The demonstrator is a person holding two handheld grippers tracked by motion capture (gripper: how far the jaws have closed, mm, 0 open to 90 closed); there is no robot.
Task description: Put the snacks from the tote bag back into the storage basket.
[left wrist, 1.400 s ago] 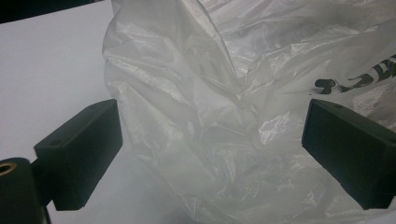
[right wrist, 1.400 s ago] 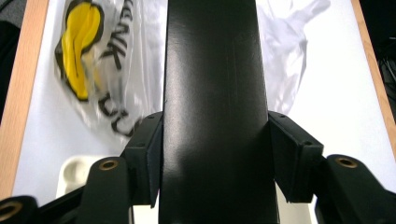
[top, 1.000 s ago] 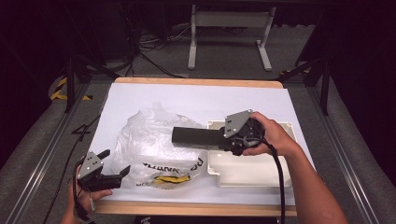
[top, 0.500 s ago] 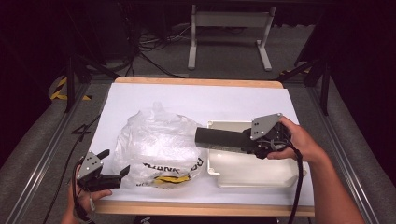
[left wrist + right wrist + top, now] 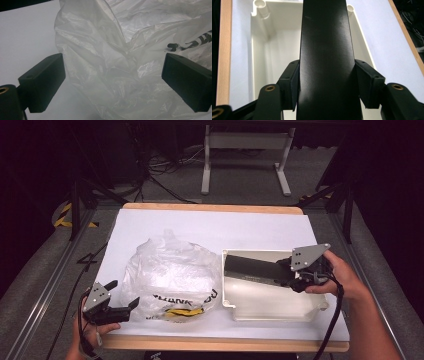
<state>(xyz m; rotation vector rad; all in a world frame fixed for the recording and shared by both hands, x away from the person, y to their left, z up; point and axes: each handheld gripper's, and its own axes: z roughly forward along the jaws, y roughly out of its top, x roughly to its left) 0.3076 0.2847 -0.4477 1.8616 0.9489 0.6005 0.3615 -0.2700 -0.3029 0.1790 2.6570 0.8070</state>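
A long black box point(image 5: 256, 269) is held by the right gripper point(image 5: 292, 276) above the white plastic tray point(image 5: 272, 307), which sits on the right half of the white-covered table point(image 5: 210, 227). In the right gripper view the box point(image 5: 325, 57) is seen clamped from both sides by the jaws, its flat dark face running away over the tray's open interior point(image 5: 274, 50) — whether its far end touches the tray cannot be told. The right hand point(image 5: 340, 277) is wrapped around the gripper's body.

To the left of the tray, just beside it, a crumpled clear plastic bag point(image 5: 172, 277) with black lettering and a yellow mark is spread on the table. The left gripper point(image 5: 125, 295) is held low at the bag's near left corner with its jaws wide apart. In the left gripper view, the bag's wrinkled film point(image 5: 120, 65) is seen bulging between the two jaws — neither pad is pressed into it.
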